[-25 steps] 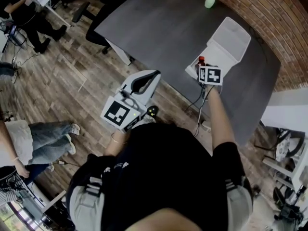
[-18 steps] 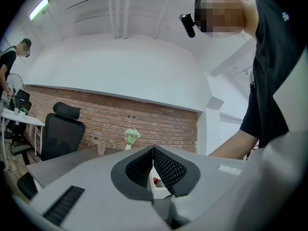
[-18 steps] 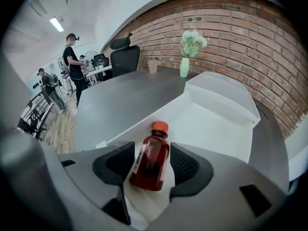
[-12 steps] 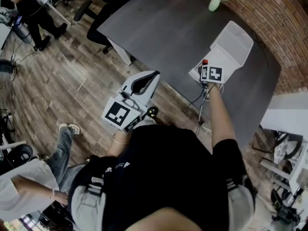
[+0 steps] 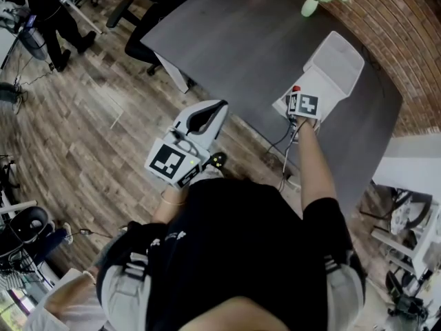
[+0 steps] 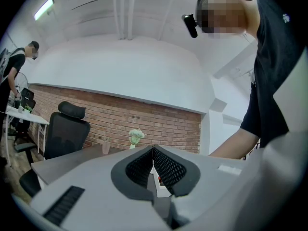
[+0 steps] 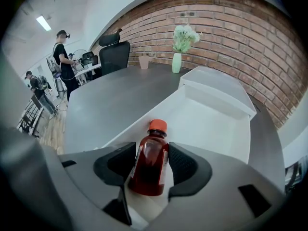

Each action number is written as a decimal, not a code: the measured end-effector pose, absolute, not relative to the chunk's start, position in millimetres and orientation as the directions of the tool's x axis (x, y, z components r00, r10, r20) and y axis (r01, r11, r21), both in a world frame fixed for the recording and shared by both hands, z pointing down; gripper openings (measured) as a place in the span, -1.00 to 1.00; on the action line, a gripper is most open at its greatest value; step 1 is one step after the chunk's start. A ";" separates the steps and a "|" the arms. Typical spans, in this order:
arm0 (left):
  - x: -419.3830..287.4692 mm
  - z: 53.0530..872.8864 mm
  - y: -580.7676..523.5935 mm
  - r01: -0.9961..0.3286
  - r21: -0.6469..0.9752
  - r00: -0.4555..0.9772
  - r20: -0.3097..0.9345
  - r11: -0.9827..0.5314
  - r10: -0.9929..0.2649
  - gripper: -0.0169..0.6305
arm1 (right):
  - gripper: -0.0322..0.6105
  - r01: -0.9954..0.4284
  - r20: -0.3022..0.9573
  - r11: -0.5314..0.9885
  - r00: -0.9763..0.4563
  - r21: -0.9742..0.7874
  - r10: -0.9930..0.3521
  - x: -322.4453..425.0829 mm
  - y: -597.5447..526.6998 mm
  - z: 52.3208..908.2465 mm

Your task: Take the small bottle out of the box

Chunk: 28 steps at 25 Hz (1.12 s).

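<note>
Step in hand: grasp made, lift-out not done. The right tool [image 7: 152,150] is pinching the small bottle [image 7: 148,170], one pad on each side of the dark red body. The bottle sits at the box's near end, just inside the near wall, with the rest of the white box [image 7: 216,121] bare beyond it and the lid [image 7: 219,88] folded back at the far end. The bottle's long axis runs roughly in line with the jaws. Its orange cap [image 7: 157,125] points away from the tool toward the box's far end, and its base is nearest the tool. From the right gripper view I can't be sure whether the base is resting on the box floor or just clear of it; it looks about at floor level. The next move calls for a straight raise, keeping the squeeze, until the base clears the near wall, then carrying it off to bare table [image 7: 120,93] beside the box; the body looks smooth, so slipping is the risk. The left tool [image 6: 153,150] is pressed together with nothing in it, held well away from the box, off the table edge over the wood floor [image 5: 103,136].
</note>
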<state>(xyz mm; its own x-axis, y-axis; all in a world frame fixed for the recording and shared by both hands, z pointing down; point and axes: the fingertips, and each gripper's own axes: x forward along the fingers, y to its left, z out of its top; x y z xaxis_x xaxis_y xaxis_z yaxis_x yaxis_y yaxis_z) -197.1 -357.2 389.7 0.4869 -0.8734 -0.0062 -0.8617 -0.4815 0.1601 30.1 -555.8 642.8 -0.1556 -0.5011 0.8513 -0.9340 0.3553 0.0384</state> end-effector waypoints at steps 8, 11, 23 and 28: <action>-192.7 384.2 -360.2 -0.843 0.148 0.519 -0.029 -0.517 -0.855 -0.94 | -0.25 -0.941 0.759 0.338 -0.232 -0.016 -0.609 28.8 -554.4 621.7; -185.8 381.9 -362.3 -0.831 0.141 0.541 -0.028 -0.539 -0.841 -0.94 | -0.25 -0.949 0.735 0.310 -0.251 -0.058 -0.631 31.1 -548.1 610.5; -138.1 371.0 -376.5 -0.760 0.123 0.640 -0.032 -0.638 -0.768 -0.94 | -0.26 -0.954 0.561 0.245 -0.300 -0.173 -0.771 63.4 -525.4 551.8; -109.4 366.2 -382.3 -0.708 0.116 0.698 -0.035 -0.697 -0.715 -0.94 | -0.26 -0.953 0.477 0.222 -0.295 -0.205 -0.828 83.5 -509.4 523.2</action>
<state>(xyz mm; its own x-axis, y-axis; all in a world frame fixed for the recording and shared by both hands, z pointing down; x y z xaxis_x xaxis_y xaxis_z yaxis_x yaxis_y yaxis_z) -109.4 -382.3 366.2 0.6980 -0.7152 -0.0348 -0.7080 -0.6966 0.1157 83.5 -509.4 523.2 -0.2951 -0.8281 0.4767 -0.9533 0.2219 -0.2048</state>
